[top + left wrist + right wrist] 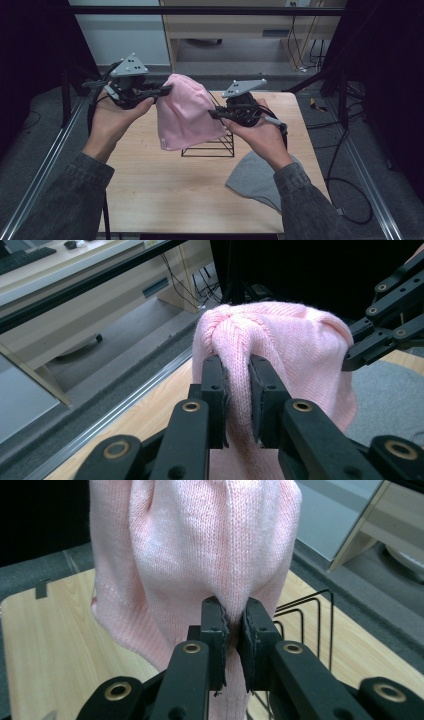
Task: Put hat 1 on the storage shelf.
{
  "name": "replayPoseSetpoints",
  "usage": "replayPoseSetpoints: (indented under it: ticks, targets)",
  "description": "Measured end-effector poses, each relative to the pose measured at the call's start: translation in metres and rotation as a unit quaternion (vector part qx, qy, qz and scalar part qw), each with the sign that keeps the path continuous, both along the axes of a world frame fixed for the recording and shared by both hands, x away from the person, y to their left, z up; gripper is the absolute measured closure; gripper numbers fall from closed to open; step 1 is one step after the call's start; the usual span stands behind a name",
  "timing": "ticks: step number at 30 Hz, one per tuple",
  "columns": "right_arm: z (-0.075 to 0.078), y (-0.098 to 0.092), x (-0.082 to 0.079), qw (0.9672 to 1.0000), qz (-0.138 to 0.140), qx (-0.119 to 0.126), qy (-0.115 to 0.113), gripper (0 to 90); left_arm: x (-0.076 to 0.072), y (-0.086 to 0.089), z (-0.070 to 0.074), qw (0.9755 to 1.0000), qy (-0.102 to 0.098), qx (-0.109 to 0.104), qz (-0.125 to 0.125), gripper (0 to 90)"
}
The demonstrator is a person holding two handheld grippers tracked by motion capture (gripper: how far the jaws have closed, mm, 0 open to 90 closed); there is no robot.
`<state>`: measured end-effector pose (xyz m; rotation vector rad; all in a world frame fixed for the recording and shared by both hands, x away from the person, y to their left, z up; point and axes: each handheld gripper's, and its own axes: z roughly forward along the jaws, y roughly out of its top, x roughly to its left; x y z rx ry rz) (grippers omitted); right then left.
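Observation:
A pink knitted hat (184, 111) hangs in the air above the table, held from both sides. My left gripper (165, 90) is shut on the hat's upper left edge; in the left gripper view its jaws pinch a fold of pink knit (239, 390). My right gripper (216, 114) is shut on the hat's right side, and the right gripper view has the fabric (200, 555) squeezed between its jaws. The hat's open rim hangs down toward the table at lower left.
A black wire rack (215, 142) stands on the wooden table (165, 190) just behind and under the hat. A grey knitted hat (255, 180) lies flat near the table's right front. Dark frame posts and cables surround the table.

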<state>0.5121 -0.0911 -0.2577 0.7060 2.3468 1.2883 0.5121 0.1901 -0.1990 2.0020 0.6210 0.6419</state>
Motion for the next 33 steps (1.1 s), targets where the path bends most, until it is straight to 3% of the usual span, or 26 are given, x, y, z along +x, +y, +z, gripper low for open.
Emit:
replayPoseSetpoints:
  ticks: [5,15,19,25,33]
  targets:
    - [0.007,0.0,0.008,0.9999,-0.007,-0.007,-0.006,82.0,0.01,-0.003,0.009,1.0,-0.008,-0.003,0.003,78.6]
    - [0.022,0.0,0.034,0.9995,-0.023,0.006,-0.023,81.8,0.042,-0.012,0.026,0.9993,-0.025,-0.012,0.023,78.2]
    - [0.021,-0.002,0.046,0.9992,-0.032,0.005,-0.023,81.8,0.055,-0.015,0.021,0.9991,-0.026,-0.006,0.032,78.2]
    - [0.006,-0.004,0.063,0.9988,-0.044,-0.003,-0.02,81.8,0.074,-0.02,0.005,0.9992,-0.016,-0.004,0.037,78.0]
    - [-0.015,-0.01,0.075,0.9987,-0.051,0.002,-0.008,81.8,0.083,-0.027,-0.01,0.9994,-0.007,0.002,0.033,78.1]
